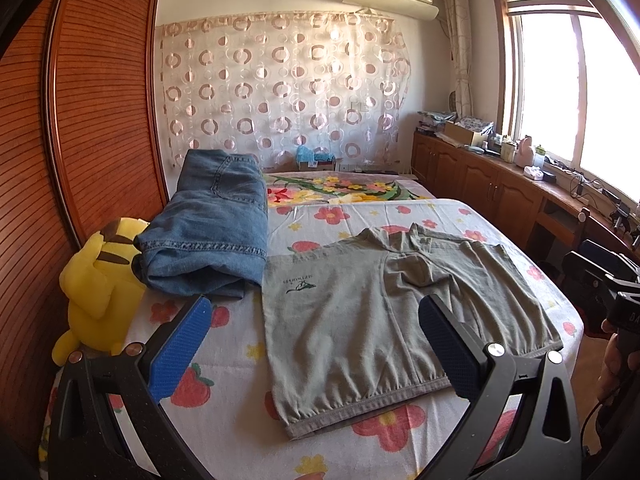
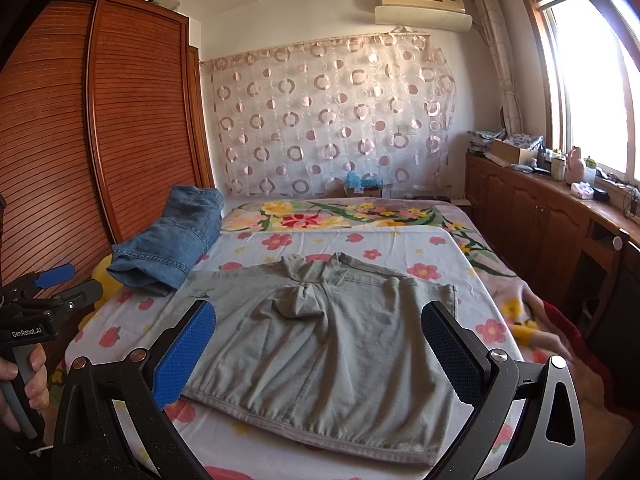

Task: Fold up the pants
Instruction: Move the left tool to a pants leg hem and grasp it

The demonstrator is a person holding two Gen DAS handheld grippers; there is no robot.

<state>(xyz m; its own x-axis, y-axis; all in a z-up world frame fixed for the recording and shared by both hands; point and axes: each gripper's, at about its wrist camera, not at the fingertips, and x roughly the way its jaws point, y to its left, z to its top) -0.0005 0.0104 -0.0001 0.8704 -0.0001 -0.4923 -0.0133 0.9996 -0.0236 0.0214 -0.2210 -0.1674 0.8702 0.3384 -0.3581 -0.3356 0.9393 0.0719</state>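
On the flower-printed bed sheet [image 1: 320,216], folded blue denim jeans [image 1: 212,220] are set aside, grey cotton pants [image 2: 320,340] lie partly folded, both grippers released

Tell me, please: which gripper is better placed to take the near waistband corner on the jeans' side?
Probably the left gripper: open, it hangs over that half of the grey pants, beside the folded jeans. The right gripper, also open, hangs over the other half.
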